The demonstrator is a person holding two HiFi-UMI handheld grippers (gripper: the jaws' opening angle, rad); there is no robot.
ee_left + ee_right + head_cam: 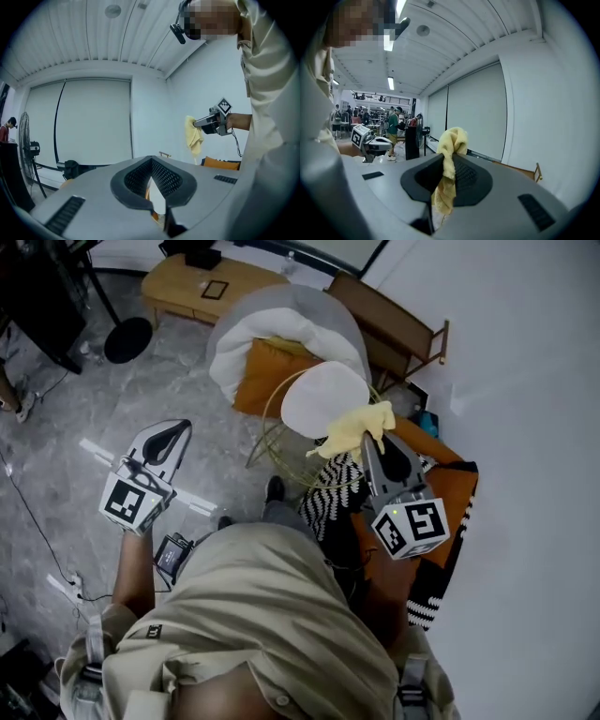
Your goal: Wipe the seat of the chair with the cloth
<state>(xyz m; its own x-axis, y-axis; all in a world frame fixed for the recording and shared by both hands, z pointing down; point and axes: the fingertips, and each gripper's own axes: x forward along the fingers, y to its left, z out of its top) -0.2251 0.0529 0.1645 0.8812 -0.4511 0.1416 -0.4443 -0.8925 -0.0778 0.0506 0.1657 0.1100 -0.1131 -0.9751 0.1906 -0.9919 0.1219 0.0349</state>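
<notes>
Yellow cloth is pinched in the closed jaws of the right gripper and hangs just above the chair's round white seat. It probably needs lowering until it lies flat, then broad sweeps. Off to the side, the left gripper is closed on nothing.

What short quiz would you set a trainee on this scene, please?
1. True or false: the left claw holds the cloth.
2. What colour is the cloth? A blue, B yellow, C red.
3. Which claw is nearer to the white seat?

Key: 1 false; 2 B; 3 the right claw, which is shut on the cloth.
</notes>
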